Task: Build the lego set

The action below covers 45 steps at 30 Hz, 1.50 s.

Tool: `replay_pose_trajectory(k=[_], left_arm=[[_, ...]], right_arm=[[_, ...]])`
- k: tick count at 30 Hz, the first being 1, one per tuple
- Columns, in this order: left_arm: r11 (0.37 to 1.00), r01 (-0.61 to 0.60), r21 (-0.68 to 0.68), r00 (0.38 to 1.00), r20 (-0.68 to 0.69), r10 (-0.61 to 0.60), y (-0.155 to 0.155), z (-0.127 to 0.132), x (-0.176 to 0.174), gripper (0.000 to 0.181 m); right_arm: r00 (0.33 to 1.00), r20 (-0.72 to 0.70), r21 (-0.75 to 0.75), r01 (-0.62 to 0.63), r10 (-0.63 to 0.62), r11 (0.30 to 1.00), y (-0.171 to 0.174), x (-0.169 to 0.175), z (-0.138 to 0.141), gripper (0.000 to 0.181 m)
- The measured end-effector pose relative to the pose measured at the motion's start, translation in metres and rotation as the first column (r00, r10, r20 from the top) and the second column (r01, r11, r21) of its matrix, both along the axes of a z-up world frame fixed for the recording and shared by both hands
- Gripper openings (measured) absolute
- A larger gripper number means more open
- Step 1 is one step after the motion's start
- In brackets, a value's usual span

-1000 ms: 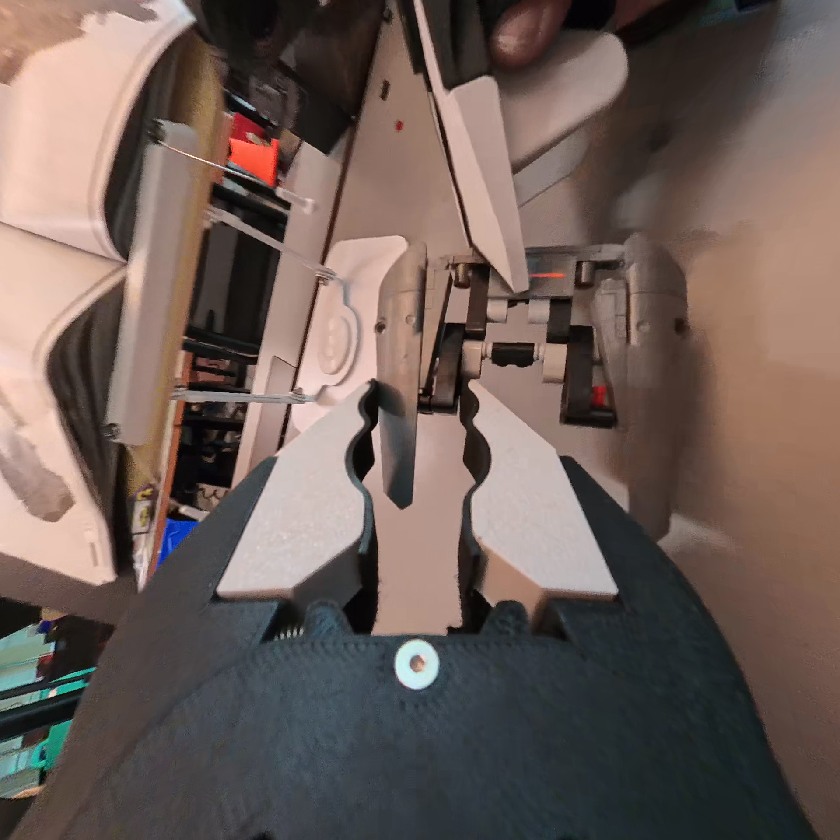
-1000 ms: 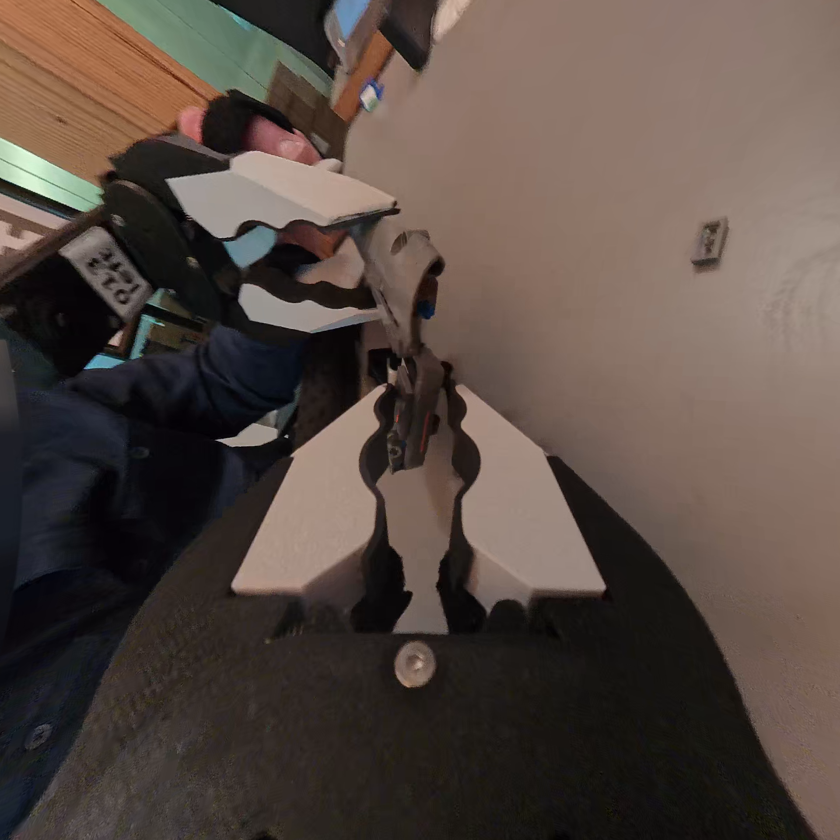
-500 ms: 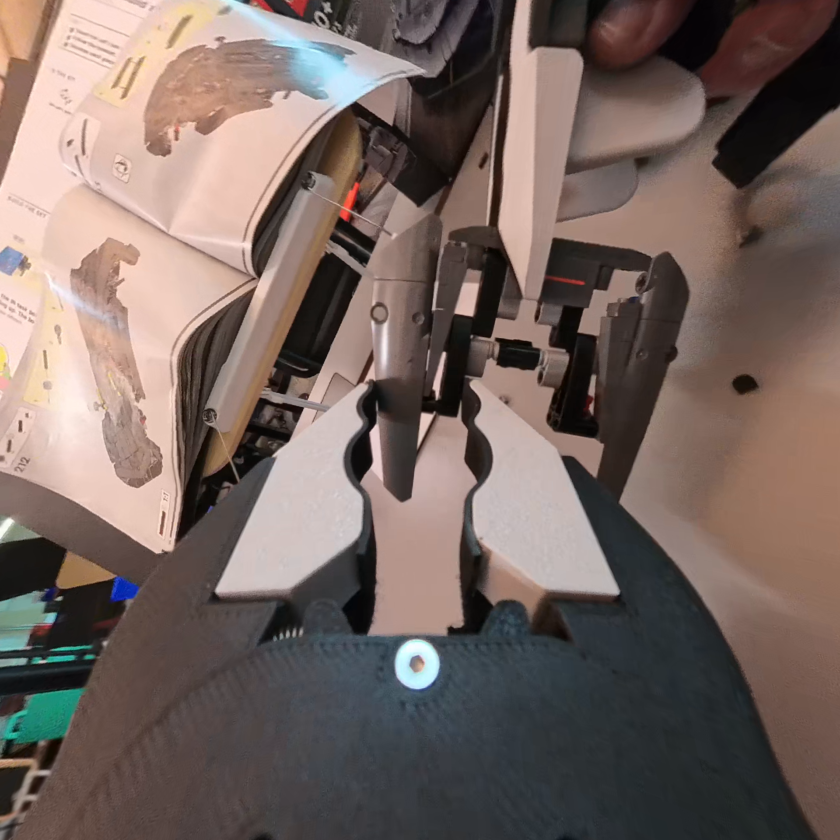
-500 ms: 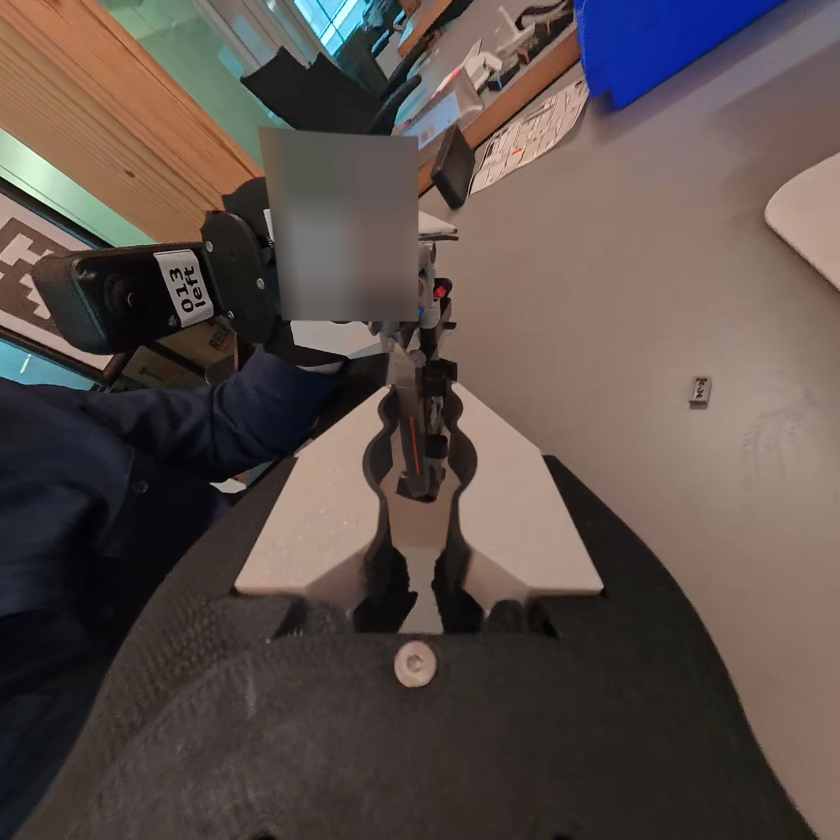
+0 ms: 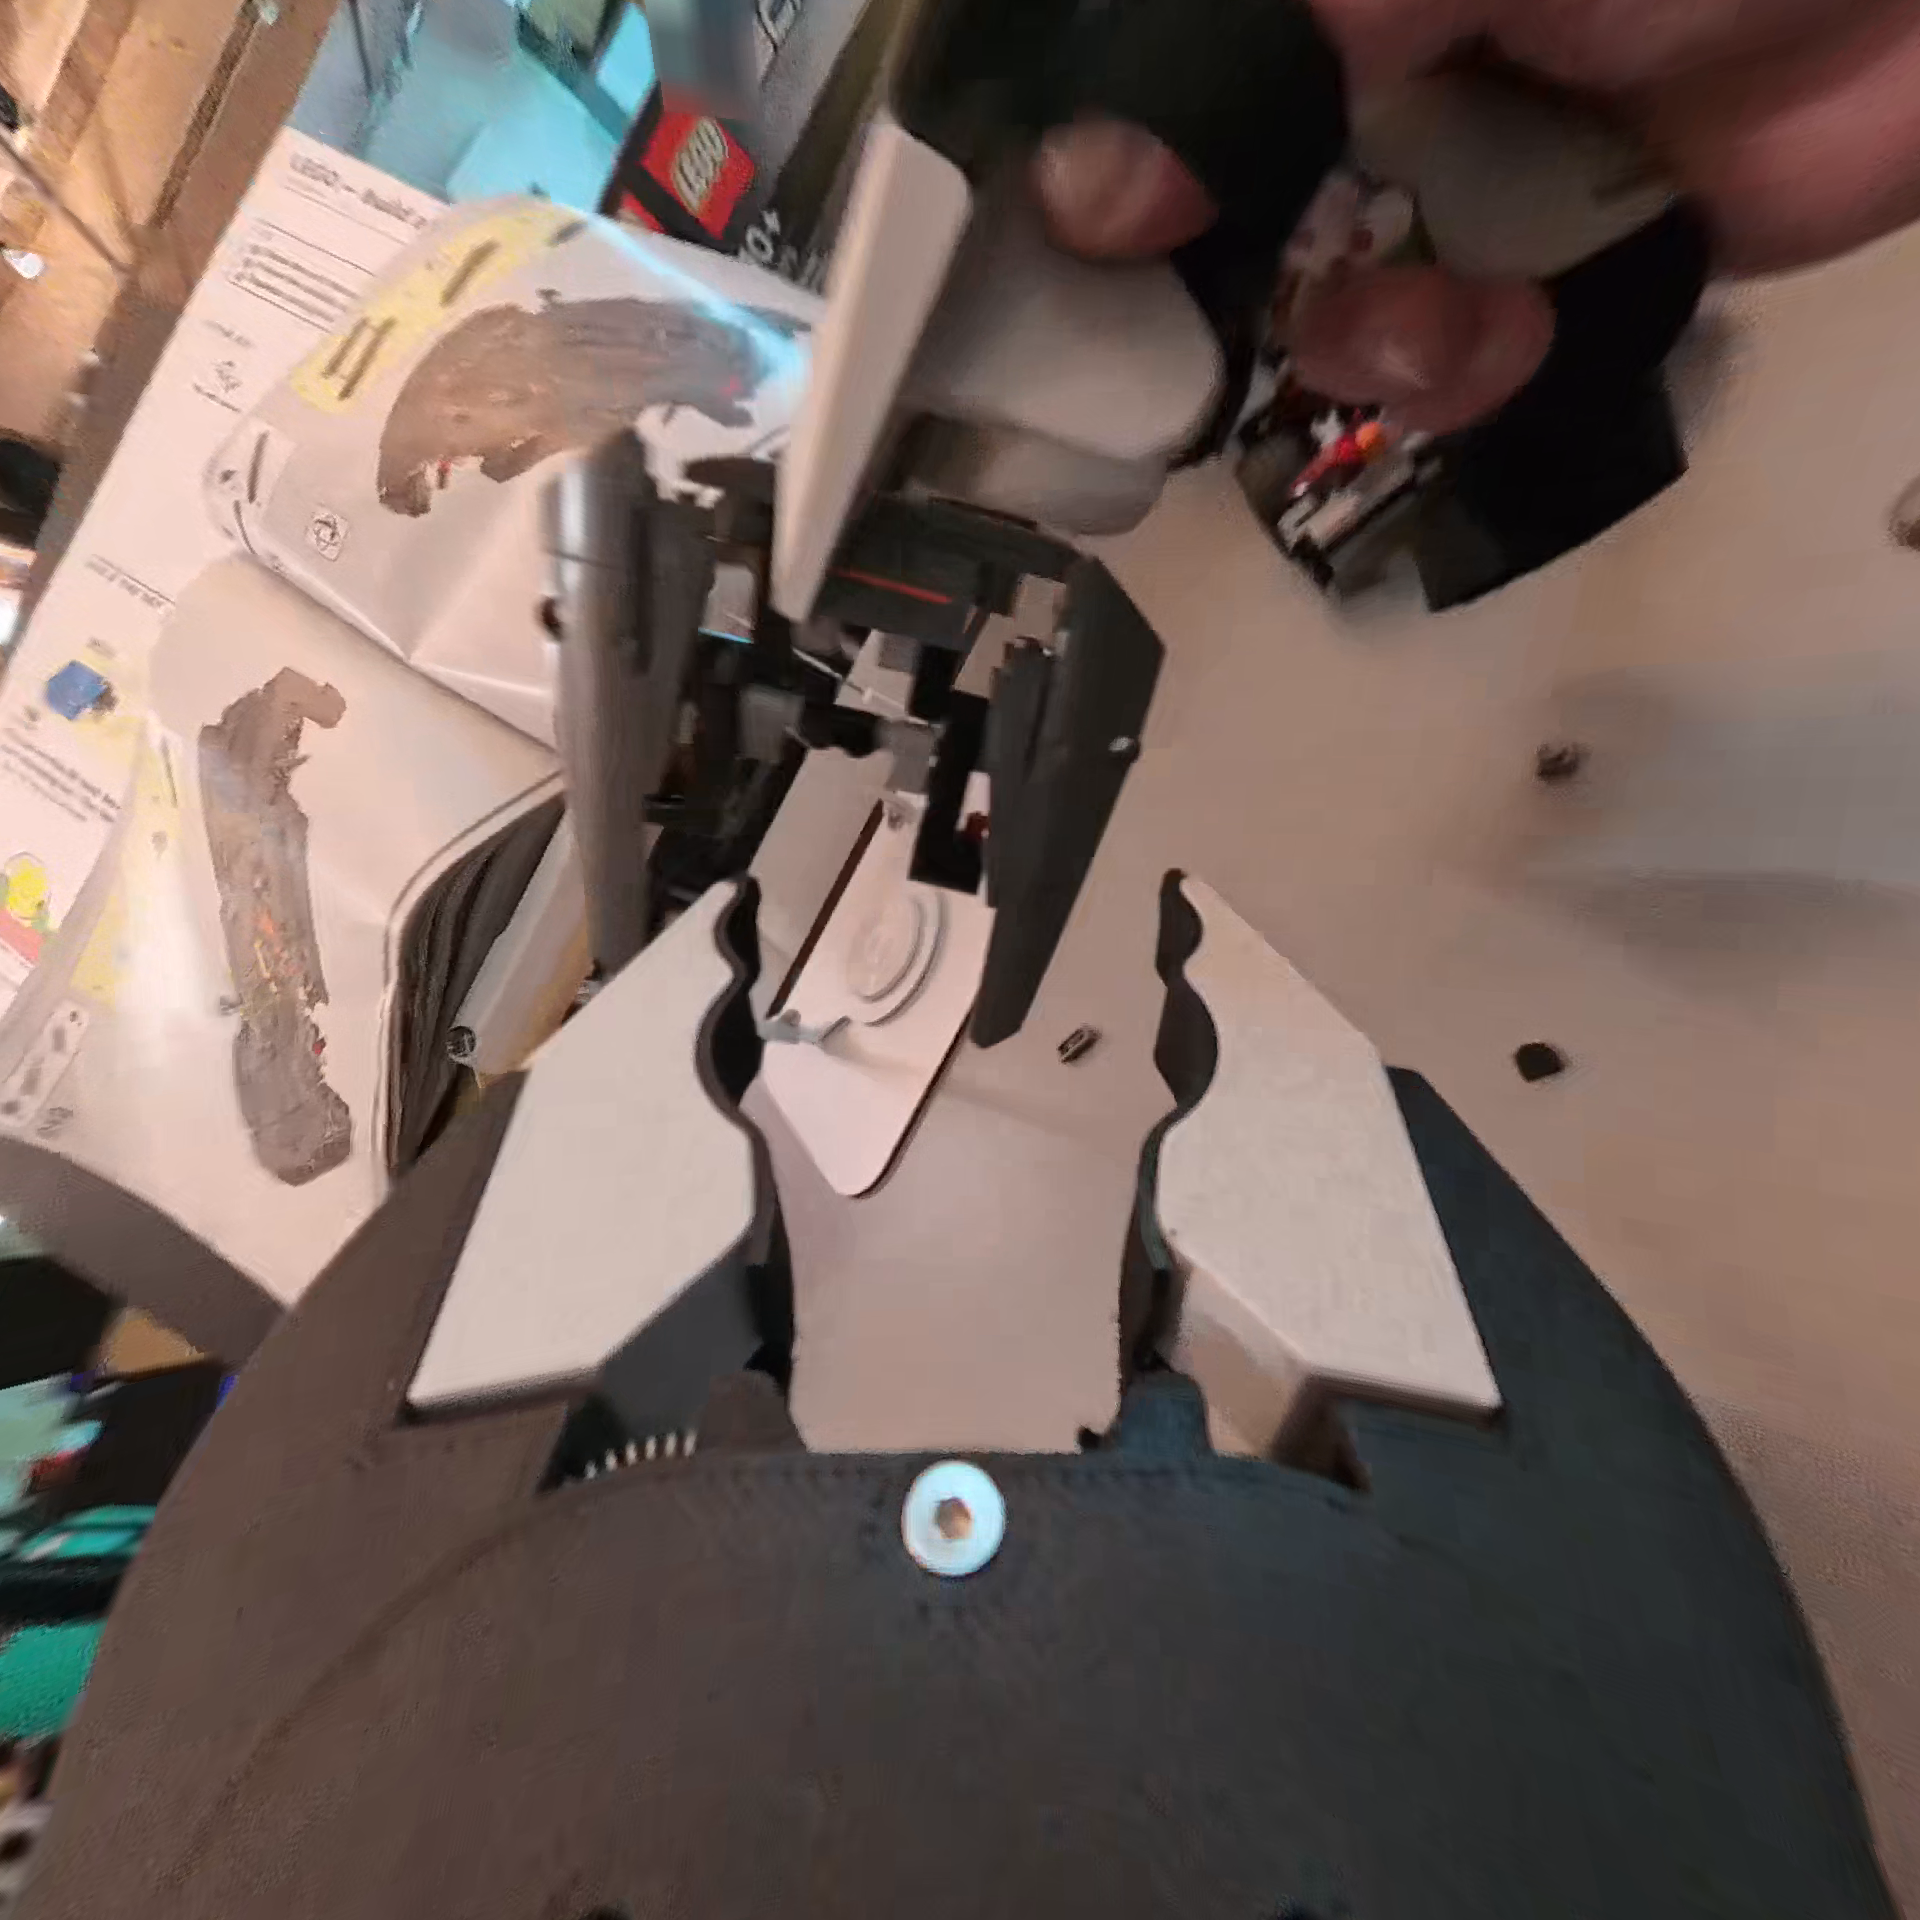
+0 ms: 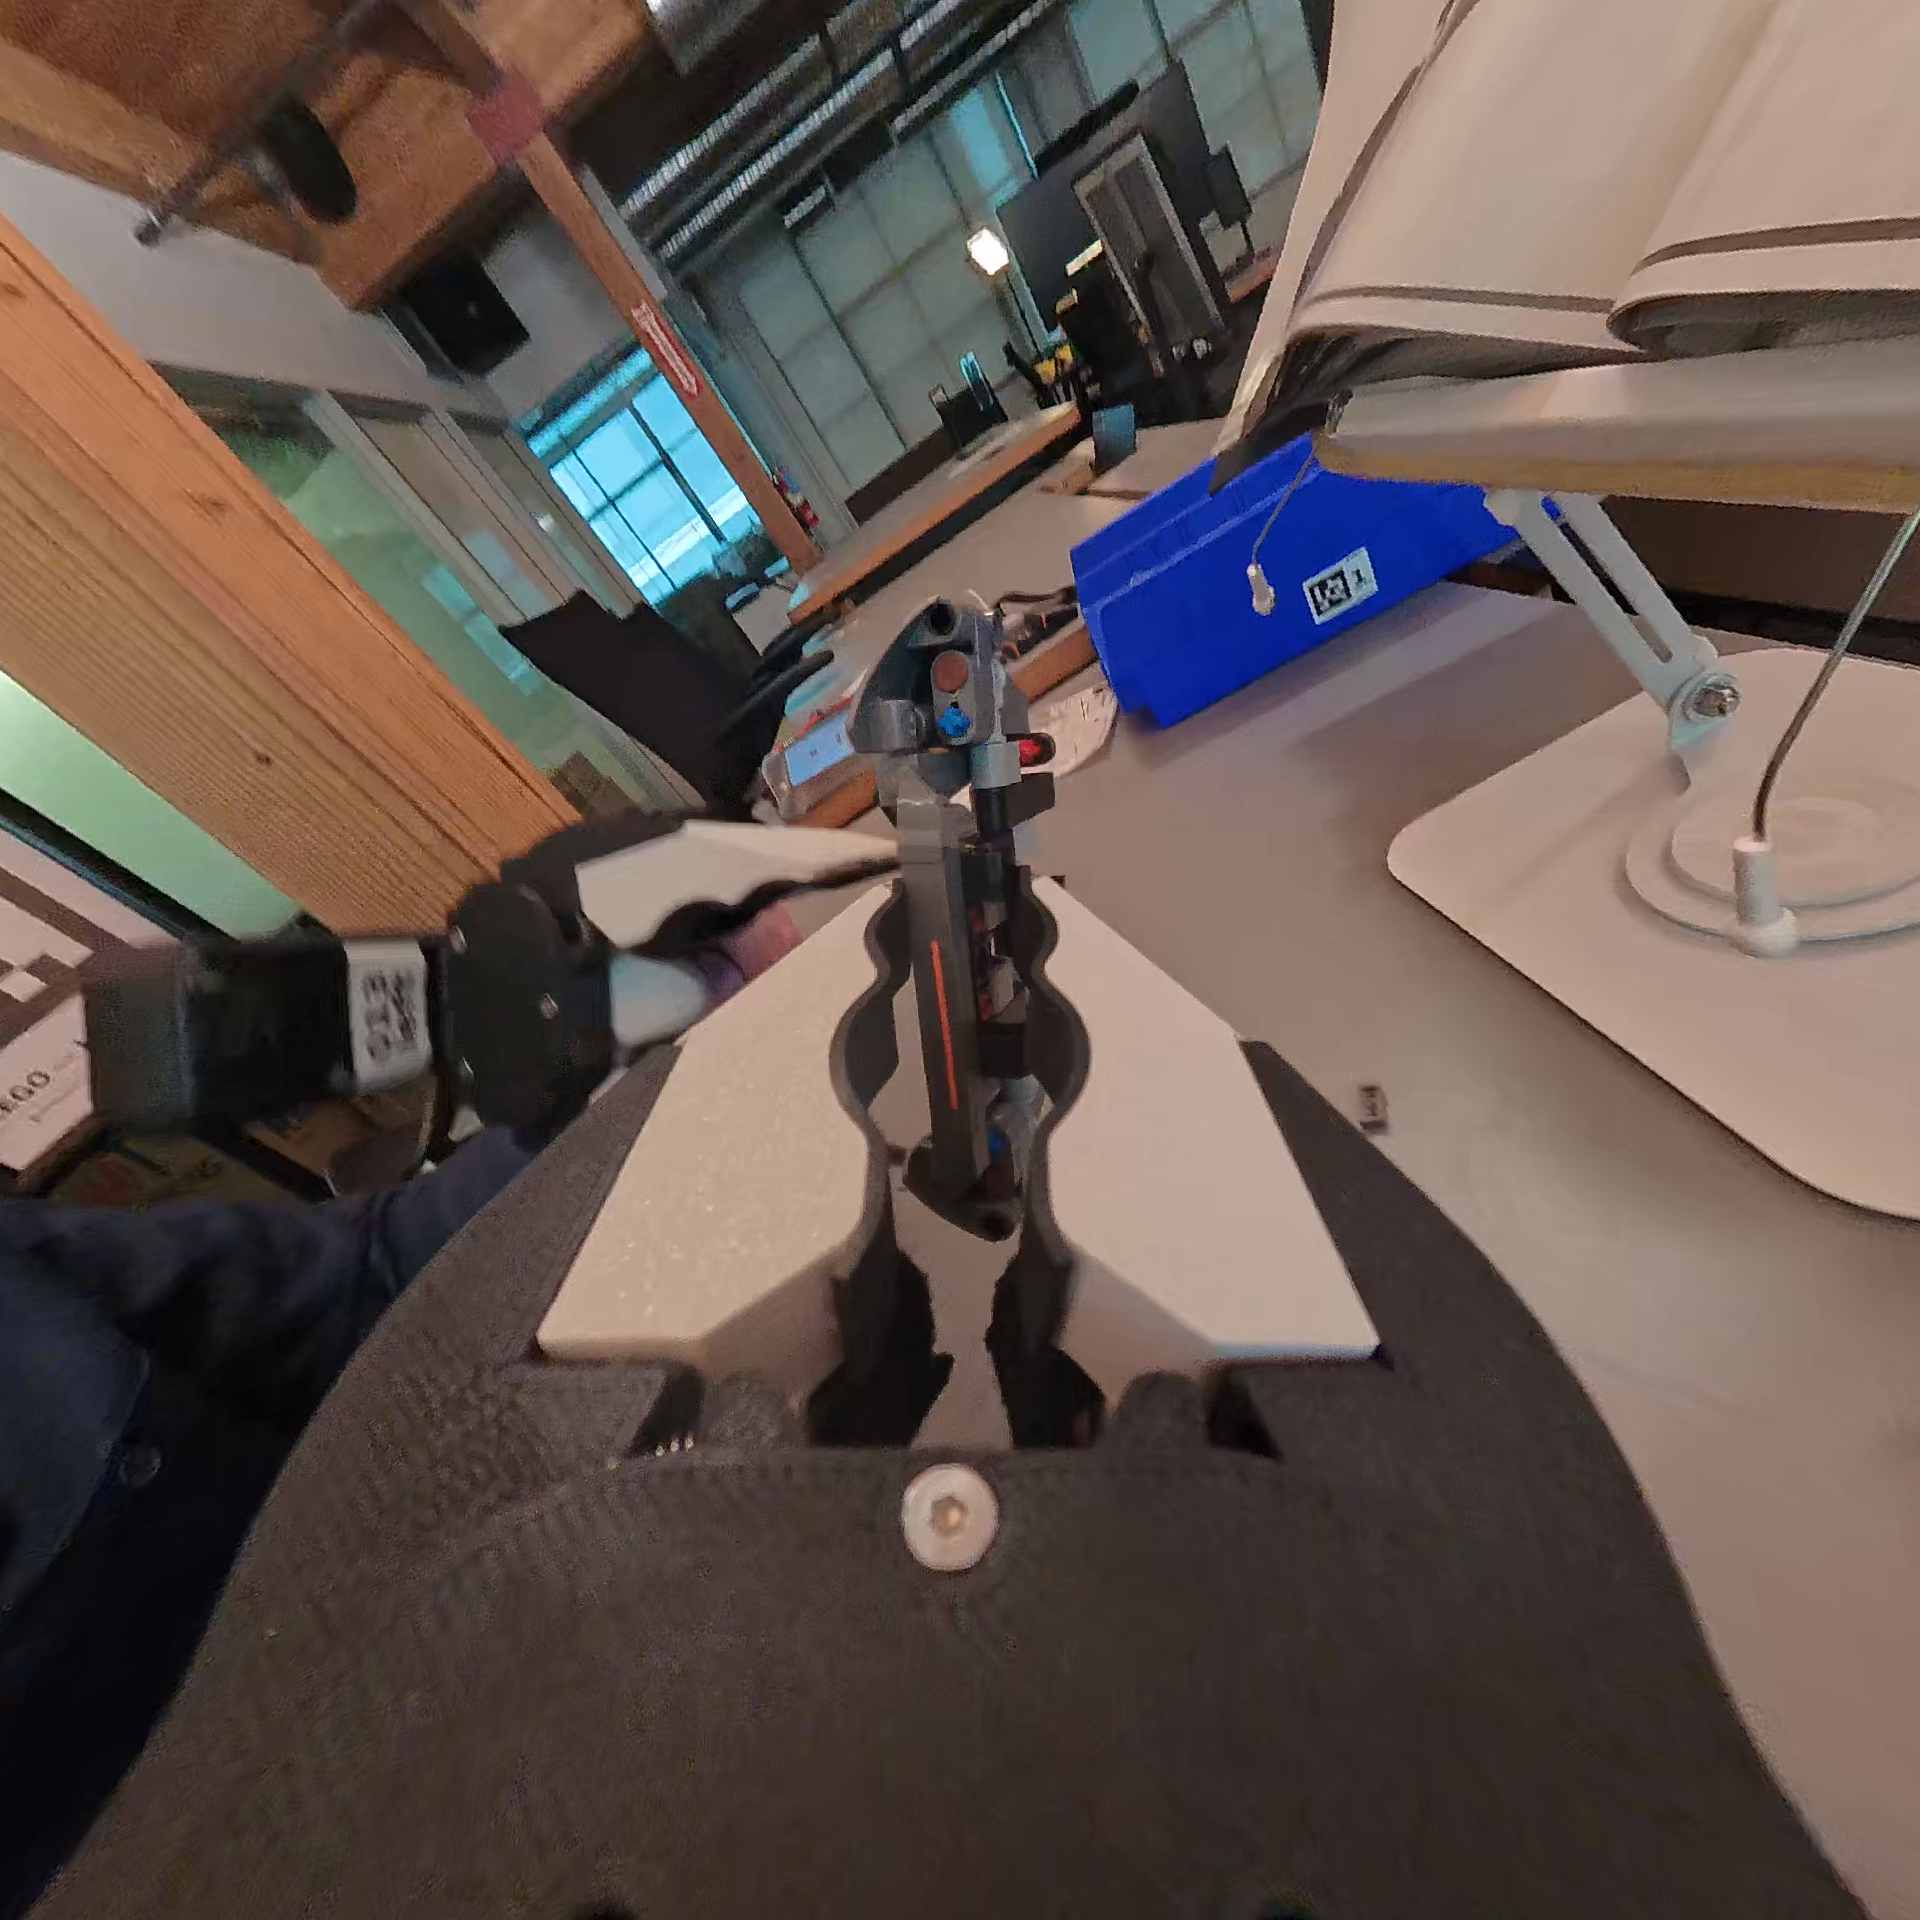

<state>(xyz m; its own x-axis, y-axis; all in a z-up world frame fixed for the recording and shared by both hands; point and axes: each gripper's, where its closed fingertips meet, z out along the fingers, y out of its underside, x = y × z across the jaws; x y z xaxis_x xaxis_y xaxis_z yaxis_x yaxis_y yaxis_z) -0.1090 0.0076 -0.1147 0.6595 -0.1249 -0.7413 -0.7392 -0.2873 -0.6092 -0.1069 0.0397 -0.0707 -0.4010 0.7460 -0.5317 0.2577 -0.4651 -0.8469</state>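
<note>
White fingers [image 5: 1278, 1091] of the left gripper [image 5: 961, 997] stand wide apart with nothing between them; the dark grey and black lego assembly with a thin red stripe [image 5: 831, 665] hangs just ahead of their tips, touching neither as far as the blurred left wrist view shows. From above, the right gripper [image 6: 961, 997] has that assembly clamped, its white fingers [image 6: 748, 1122] drawn in tight on the long grey body, whose upper end with small blue and red pins rises past the fingertips in the right wrist view. Both tools are held above the pale grey bench [image 5: 1455, 935]. An open instruction booklet [image 5: 260, 644] rests on a white stand [image 6: 1662, 935] to the left of the left gripper. A blue plastic bin [image 6: 1226, 623] sits behind the stand. Small dark loose pieces [image 5: 1538, 1060] lie scattered on the bench to the right.
</note>
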Motion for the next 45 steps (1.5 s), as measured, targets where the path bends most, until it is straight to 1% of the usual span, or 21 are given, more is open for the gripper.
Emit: replay_pose_trajectory(k=[1,2,3,5,9,13,14,15,18,21,23,24,25,27,33,36,38,39,41,43,45], left_arm=[[0.999,-0.037,0.001,0.998,-0.054,0.037,0.004,-0.005,-0.001,0.081],[0.998,-0.065,0.006,0.992,-0.105,0.065,0.008,-0.008,-0.002,0.082],[0.995,-0.095,0.027,0.984,-0.151,0.098,0.01,-0.007,-0.004,0.081],[0.985,-0.148,0.094,0.958,-0.232,0.166,0.013,0.004,-0.007,0.078],[0.981,-0.158,0.114,0.929,-0.321,0.186,0.022,0.007,-0.005,0.067],[0.983,-0.137,0.123,0.898,-0.404,0.176,0.024,0.004,-0.003,0.044],[0.982,-0.133,0.132,0.892,-0.416,0.177,0.024,0.005,-0.002,0.04],[0.981,-0.132,0.142,0.886,-0.426,0.181,0.024,0.007,-0.002,0.04],[0.975,-0.138,0.172,0.874,-0.441,0.202,0.027,0.012,-0.002,0.052],[0.976,-0.126,0.179,0.875,-0.443,0.195,0.034,0.011,0.0,0.063],[0.972,-0.139,0.189,0.863,-0.459,0.213,0.038,0.01,-0.002,0.059],[0.973,-0.138,0.188,0.858,-0.467,0.212,0.04,0.009,-0.002,0.055],[0.974,-0.125,0.19,0.853,-0.48,0.203,0.04,0.009,0.001,0.045],[0.97,-0.119,0.211,0.847,-0.488,0.21,0.038,0.014,0.003,0.038],[0.967,-0.096,0.237,0.848,-0.489,0.204,0.035,0.024,0.009,0.036],[0.97,-0.063,0.236,0.877,-0.451,0.167,0.031,0.029,0.015,0.036],[0.969,-0.041,0.244,0.885,-0.442,0.149,0.028,0.036,0.017,0.037],[0.97,-0.027,0.242,0.906,-0.404,0.126,0.027,0.038,0.019,0.036],[0.97,0.013,0.242,0.947,-0.313,0.065,0.023,0.046,0.022,0.037],[0.973,0.1,0.21,0.984,-0.165,-0.066,0.019,0.052,0.032,0.036],[0.963,0.183,0.198,0.982,0.007,-0.188,0.014,0.061,0.039,0.037]], right_arm=[[1.0,-0.017,-0.029,-0.002,0.002,1.0,-0.001,0.0,0.003,0.017],[1.0,-0.029,-0.059,-0.004,0.003,0.998,-0.001,0.001,0.004,0.017],[0.999,-0.038,-0.087,-0.006,0.003,0.996,0.0,0.002,0.006,0.017],[0.998,-0.053,-0.146,-0.024,0.016,0.989,0.002,0.004,0.008,0.017],[0.996,-0.083,-0.256,-0.058,0.038,0.965,0.002,0.004,0.011,0.017],[0.994,-0.101,-0.311,-0.072,0.043,0.948,0.006,0.007,0.014,0.016],[0.994,-0.104,-0.325,-0.074,0.042,0.943,0.008,0.008,0.015,0.016],[0.994,-0.106,-0.336,-0.074,0.041,0.939,0.009,0.008,0.015,0.016],[0.992,-0.122,-0.37,-0.082,0.039,0.925,0.012,0.009,0.018,0.016],[0.989,-0.143,-0.41,-0.103,0.048,0.906,0.01,0.009,0.021,0.016],[0.986,-0.152,-0.428,-0.122,0.061,0.895,0.006,0.009,0.023,0.016],[0.985,-0.158,-0.434,-0.128,0.065,0.892,0.005,0.009,0.024,0.016],[0.985,-0.163,-0.437,-0.129,0.063,0.89,0.005,0.009,0.026,0.016],[0.984,-0.167,-0.433,-0.125,0.056,0.893,0.006,0.01,0.028,0.016],[0.981,-0.182,-0.424,-0.143,0.071,0.895,0.001,0.011,0.034,0.016],[0.973,-0.192,-0.404,-0.195,0.125,0.894,-0.003,0.014,0.038,0.018],[0.975,-0.178,-0.366,-0.191,0.133,0.911,0.001,0.017,0.038,0.035],[0.975,-0.186,-0.358,-0.183,0.122,0.916,0.006,0.02,0.039,0.04],[0.973,-0.21,-0.341,-0.166,0.098,0.925,0.018,0.029,0.045,0.053],[0.97,-0.228,-0.273,-0.144,0.082,0.951,0.025,0.039,0.048,0.053],[0.968,-0.239,-0.159,-0.11,0.07,0.981,0.024,0.047,0.051,0.052]])
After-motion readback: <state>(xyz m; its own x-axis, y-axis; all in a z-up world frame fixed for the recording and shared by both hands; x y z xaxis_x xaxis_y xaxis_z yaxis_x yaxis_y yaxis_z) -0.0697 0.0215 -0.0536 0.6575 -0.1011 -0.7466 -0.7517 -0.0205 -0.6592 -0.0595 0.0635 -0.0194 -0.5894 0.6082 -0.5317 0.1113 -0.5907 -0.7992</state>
